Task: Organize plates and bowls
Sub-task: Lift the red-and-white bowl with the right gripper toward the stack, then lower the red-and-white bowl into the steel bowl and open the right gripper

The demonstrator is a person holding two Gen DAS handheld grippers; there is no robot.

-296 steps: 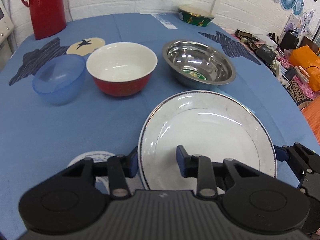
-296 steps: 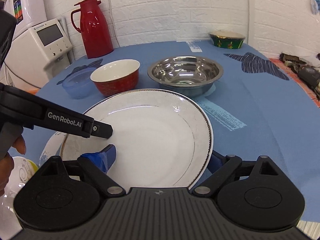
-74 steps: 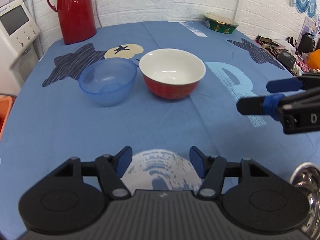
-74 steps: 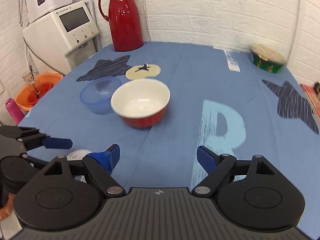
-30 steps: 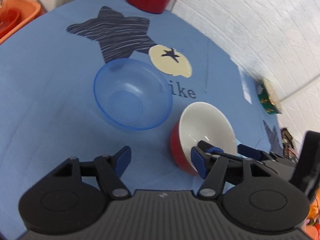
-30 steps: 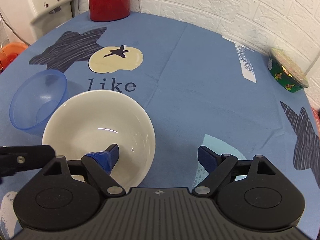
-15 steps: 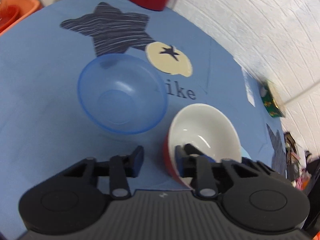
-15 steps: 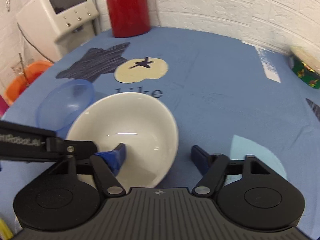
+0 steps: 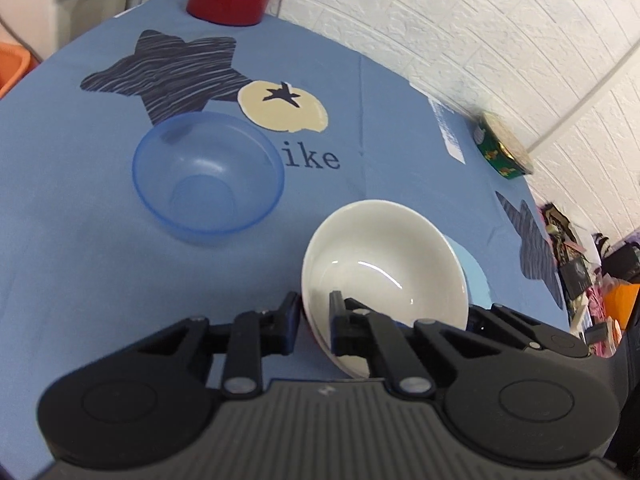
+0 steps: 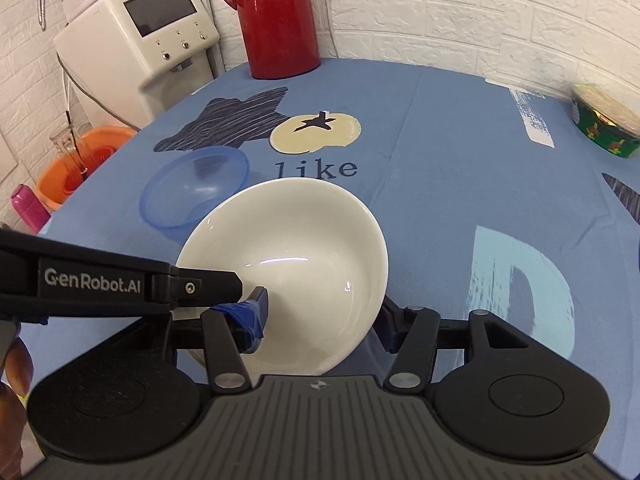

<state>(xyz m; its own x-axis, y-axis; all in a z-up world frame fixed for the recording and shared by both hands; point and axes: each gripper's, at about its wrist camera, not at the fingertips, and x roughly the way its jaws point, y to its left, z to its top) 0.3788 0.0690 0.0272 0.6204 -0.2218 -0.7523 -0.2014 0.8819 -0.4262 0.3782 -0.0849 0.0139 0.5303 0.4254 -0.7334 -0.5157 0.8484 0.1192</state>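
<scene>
Gripping the near rim of the white bowl (image 9: 384,264), the left tongs (image 9: 314,320) are clenched on it, one finger inside the bowl and one against its red outer wall. The right tongs (image 10: 320,316) also straddle this bowl's rim, one blue-tipped finger inside and the other outside on the far side; the gap looks wider than the wall, so I cannot tell whether they truly pinch it or only bracket it. The bowl sits tilted toward the cameras, over the blue surface (image 10: 440,140), and seems partly lifted, though its base is hidden.

The blue bowl (image 9: 208,180) stands upright on the surface just beyond and left of the white one, apart from it and empty. A red thermos (image 10: 276,20) stands at the far edge, a green tin (image 10: 604,124) off to the right, and a white dispenser (image 10: 152,40) beside the table.

As a judgement: no plates are in view here, so whatever stack exists lies outside these pictures. Of what shows, the white bowl is in hand and not yet placed, and the blue bowl is untouched, so at least two bowls remain to be put away.
</scene>
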